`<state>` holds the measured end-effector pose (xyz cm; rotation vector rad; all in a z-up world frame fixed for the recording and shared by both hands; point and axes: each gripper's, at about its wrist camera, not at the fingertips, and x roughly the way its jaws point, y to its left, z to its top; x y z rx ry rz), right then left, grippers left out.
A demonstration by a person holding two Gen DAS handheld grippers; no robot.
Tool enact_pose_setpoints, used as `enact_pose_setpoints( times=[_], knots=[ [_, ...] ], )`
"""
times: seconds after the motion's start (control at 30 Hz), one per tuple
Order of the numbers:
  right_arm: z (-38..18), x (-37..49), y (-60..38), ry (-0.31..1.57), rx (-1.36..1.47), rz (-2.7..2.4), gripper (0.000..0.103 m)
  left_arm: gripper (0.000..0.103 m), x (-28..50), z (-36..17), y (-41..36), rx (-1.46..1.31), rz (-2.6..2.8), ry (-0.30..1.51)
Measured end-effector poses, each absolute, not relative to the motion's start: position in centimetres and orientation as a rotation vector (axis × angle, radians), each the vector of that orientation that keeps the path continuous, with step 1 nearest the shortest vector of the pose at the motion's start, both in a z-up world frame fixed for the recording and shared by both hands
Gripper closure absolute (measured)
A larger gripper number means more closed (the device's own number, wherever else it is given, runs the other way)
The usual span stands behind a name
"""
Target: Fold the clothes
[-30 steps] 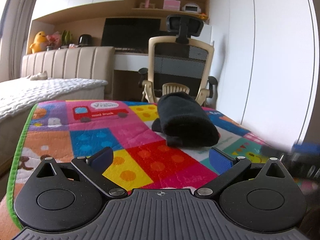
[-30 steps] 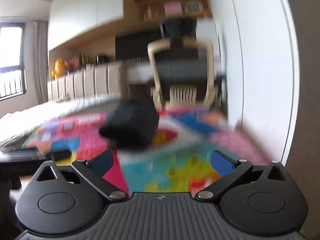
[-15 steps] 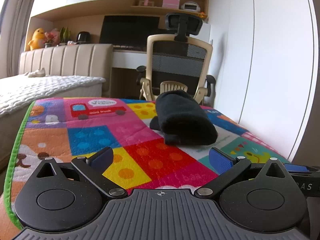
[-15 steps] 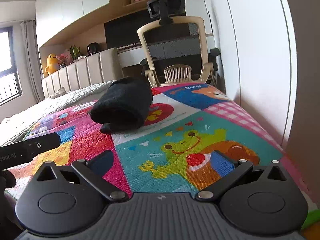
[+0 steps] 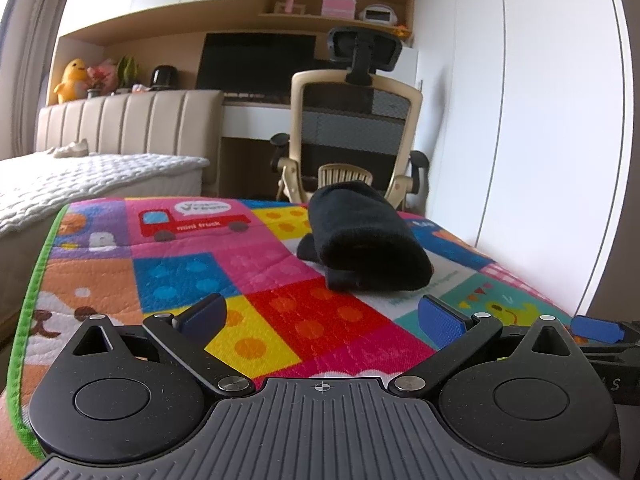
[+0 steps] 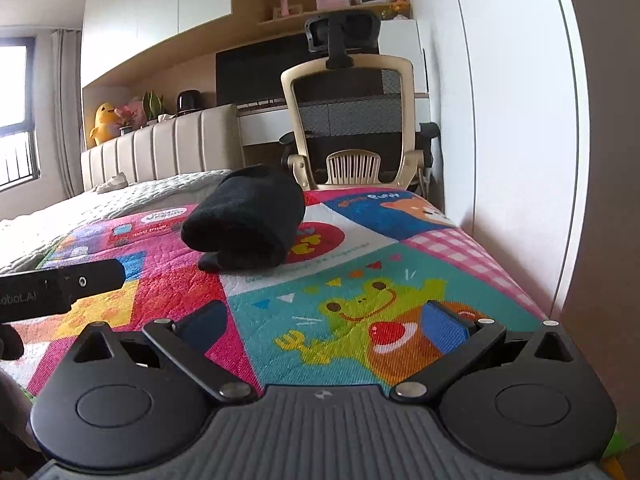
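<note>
A black garment [image 5: 366, 242], folded into a thick bundle, lies on the colourful play mat [image 5: 224, 264] toward its far side; it also shows in the right wrist view [image 6: 246, 226]. My left gripper [image 5: 322, 316] is open and empty, low over the mat's near part, well short of the garment. My right gripper [image 6: 326, 322] is open and empty, over the frog picture, to the right of the left gripper. The left gripper's body [image 6: 60, 284] shows at the left edge of the right wrist view.
A beige office chair [image 5: 356, 128] stands just beyond the mat's far edge, before a desk with a dark monitor. A bed with a white quilt [image 5: 80, 180] lies left. A white wardrobe wall [image 5: 540, 140] runs along the right side of the mat.
The right gripper has swung from a blurred, moving view to a steady one low over the mat. The left gripper has barely moved. The garment lies where it was.
</note>
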<state>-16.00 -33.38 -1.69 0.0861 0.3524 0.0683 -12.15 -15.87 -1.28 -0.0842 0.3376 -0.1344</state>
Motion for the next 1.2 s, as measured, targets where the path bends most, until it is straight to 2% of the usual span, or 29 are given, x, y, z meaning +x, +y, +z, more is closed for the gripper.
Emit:
enact_pose_setpoints(
  times=[0.4,0.63,0.73,1.2],
  knots=[
    [-1.4,-16.4,-33.2,0.323,0.051,0.063,0.000,0.000,-12.1,-1.3,-15.9,-0.084,-0.135,0.340],
    [0.2,-17.9,-32.4,0.172,-0.060,-0.001,0.000,0.000,-12.0,-1.3,-16.1,-0.074,-0.136,0.342],
    [-0.4,-17.1,-32.5,0.230,-0.056,0.004,0.000,0.000,-12.0,-1.4,-16.1,-0.071,-0.136,0.344],
    [-0.5,-16.7,-32.8,0.258,-0.026,0.002,0.000,0.000,-11.9,-1.4,-16.3,-0.061,-0.136,0.350]
  ],
)
